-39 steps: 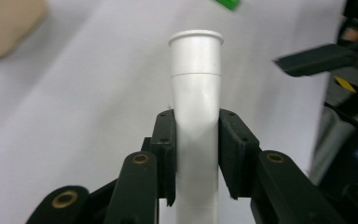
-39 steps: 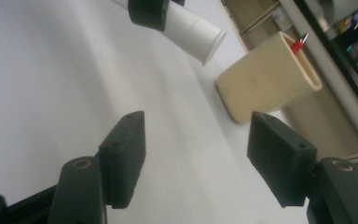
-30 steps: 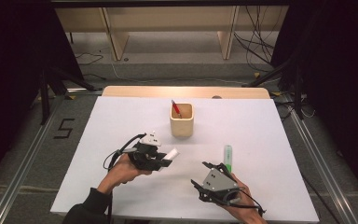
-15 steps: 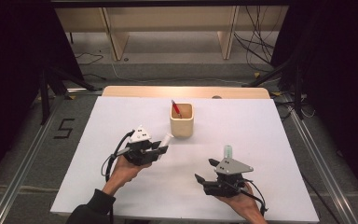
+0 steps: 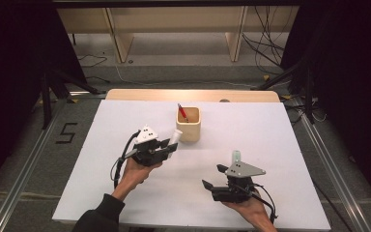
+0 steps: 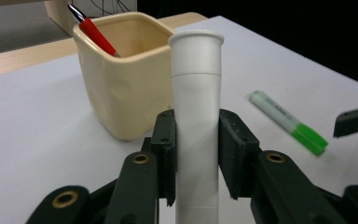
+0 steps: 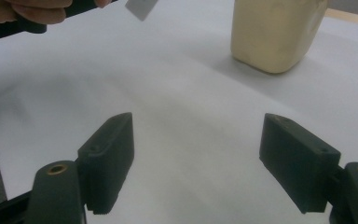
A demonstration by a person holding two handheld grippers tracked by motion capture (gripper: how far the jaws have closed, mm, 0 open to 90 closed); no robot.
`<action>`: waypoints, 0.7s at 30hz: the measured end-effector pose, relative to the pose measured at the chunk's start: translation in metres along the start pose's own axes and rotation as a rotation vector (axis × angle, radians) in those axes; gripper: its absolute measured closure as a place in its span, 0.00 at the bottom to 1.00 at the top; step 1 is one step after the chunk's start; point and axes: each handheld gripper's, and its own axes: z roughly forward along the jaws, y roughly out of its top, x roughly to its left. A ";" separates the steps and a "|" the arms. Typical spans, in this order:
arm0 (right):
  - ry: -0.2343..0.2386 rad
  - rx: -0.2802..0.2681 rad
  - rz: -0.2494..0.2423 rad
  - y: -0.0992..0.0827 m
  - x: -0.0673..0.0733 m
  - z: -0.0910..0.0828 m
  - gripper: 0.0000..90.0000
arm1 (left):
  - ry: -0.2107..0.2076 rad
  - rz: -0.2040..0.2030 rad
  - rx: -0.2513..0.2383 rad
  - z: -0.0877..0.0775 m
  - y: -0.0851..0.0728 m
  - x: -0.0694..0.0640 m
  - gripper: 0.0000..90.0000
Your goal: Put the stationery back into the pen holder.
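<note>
White table bears a cream cup holding a red pen. Left gripper clamps a white marker beside the cup; right gripper, jaws just widened, holds nothing near the green marker.

Lab recording bay: black curtains, floor cables, white table.

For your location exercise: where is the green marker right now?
In the high view, the green marker lies on the table's right side, just beyond the right gripper.
</note>
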 end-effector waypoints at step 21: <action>0.064 -0.012 0.076 -0.008 -0.001 -0.013 0.27 | 0.019 -0.077 -0.113 0.045 0.058 0.010 0.77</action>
